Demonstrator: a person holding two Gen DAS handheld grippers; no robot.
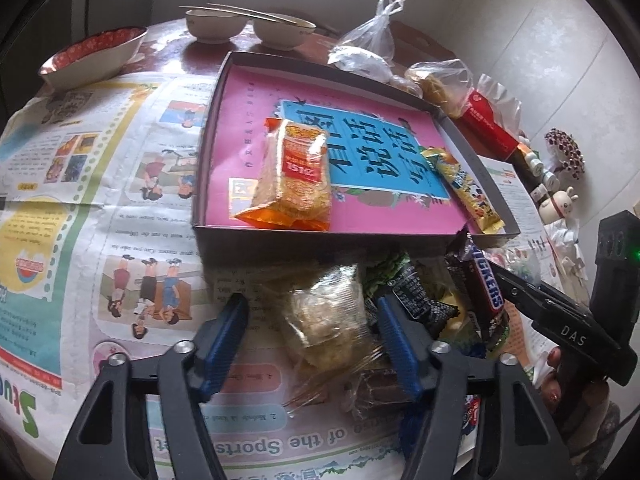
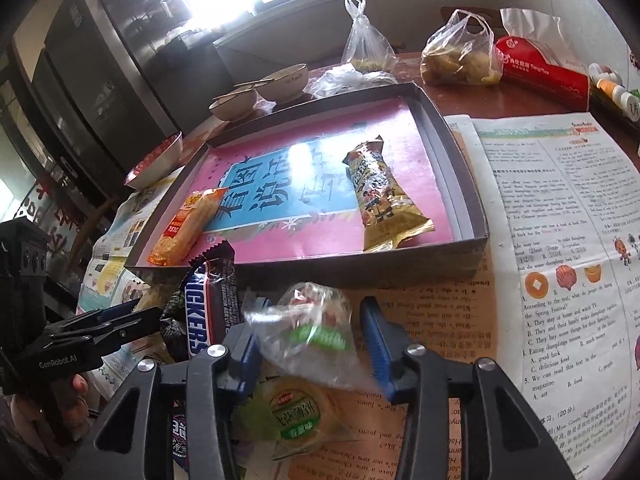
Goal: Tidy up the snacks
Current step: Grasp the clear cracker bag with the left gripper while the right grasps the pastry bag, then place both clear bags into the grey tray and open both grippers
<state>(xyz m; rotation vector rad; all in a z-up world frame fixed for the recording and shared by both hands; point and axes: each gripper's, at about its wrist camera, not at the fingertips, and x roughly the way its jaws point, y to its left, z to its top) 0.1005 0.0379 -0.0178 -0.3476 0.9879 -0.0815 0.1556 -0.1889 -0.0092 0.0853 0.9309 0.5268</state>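
Note:
A shallow grey box [image 1: 280, 236] [image 2: 476, 208] with a pink and blue lining holds an orange cracker pack [image 1: 294, 174] [image 2: 186, 226] and a yellow snack bar [image 1: 466, 186] [image 2: 386, 192]. In front of the box lies a pile of loose snacks, with a Snickers bar [image 1: 486, 280] [image 2: 204, 312] leaning on the box. My left gripper [image 1: 310, 308] is open around a clear cracker packet [image 1: 326, 312]. My right gripper [image 2: 308, 320] is open around a clear packet with green print [image 2: 308, 324], which looks blurred. A green-label packet [image 2: 294, 412] lies below it.
Newspaper [image 1: 100, 200] [image 2: 560, 240] covers the round table. Two pale bowls with chopsticks [image 1: 248, 26] [image 2: 260, 88] and a red patterned bowl [image 1: 94, 56] [image 2: 156, 164] stand behind the box. Plastic bags [image 1: 368, 46] [image 2: 460, 52], a red pack [image 2: 540, 68] and small bottles [image 1: 536, 168] lie at the back right.

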